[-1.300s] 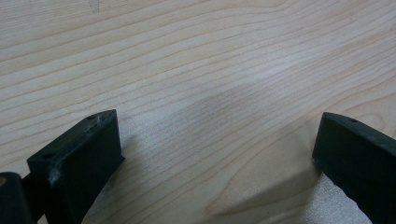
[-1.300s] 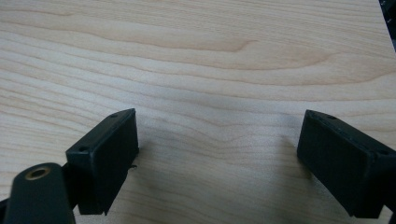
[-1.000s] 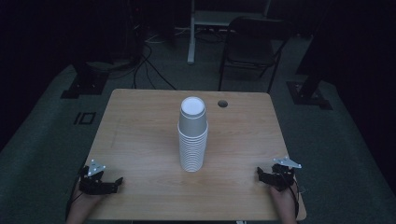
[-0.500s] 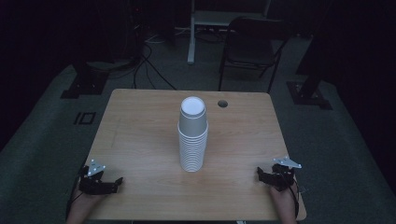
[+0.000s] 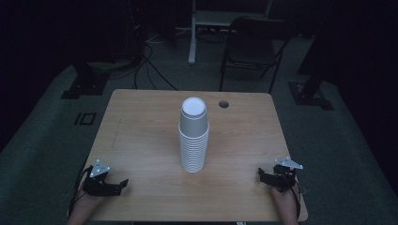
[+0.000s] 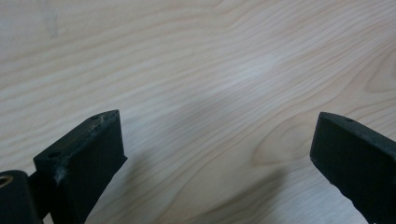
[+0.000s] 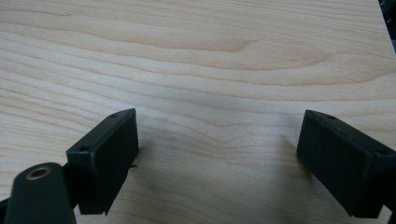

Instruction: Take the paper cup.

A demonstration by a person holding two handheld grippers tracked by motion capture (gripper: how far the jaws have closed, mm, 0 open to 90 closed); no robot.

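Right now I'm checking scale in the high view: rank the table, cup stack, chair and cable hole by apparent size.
1. Table
2. Chair, farther off, so its true size is unsure
3. Cup stack
4. Cable hole

Stack of paper cups (image 5: 193, 136) upright mid-table (image 5: 141, 136), left hand-held gripper (image 5: 123, 183) and right hand-held gripper (image 5: 259, 173) at near corners
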